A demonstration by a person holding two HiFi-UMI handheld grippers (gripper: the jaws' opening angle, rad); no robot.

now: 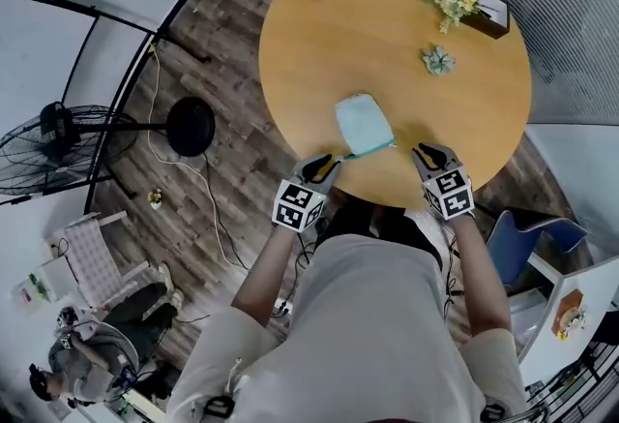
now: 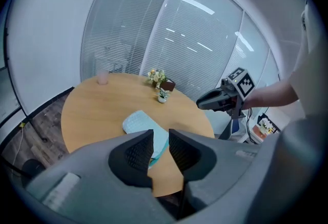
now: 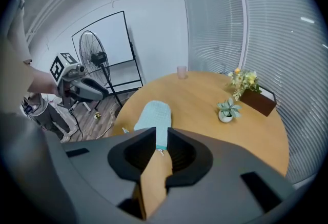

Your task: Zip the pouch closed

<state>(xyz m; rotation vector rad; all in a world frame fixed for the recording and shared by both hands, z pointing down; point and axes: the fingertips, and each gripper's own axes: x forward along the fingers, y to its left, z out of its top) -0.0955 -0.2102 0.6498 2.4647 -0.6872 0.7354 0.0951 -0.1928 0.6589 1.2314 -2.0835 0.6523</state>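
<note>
Pouch (image 1: 363, 124): lies flat on the worktop (image 1: 387, 44), near its close edge, between both tools.
Left tool (image 1: 327, 163): jaws a narrow gap apart, empty, just beside the pouch's corner.
Right tool (image 1: 426, 154): jaws slightly parted, empty, near the pouch's other end.
Progress: nothing gripped; bracing and zipping seemingly both remain.

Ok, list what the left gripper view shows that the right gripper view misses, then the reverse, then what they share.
Left gripper view only: the right gripper. Right gripper view only: the left gripper and a standing fan. Both: the teal pouch lying on the round table, the flowers, the small plant and a pink cup. Each view also shows its own jaws standing apart.
</note>
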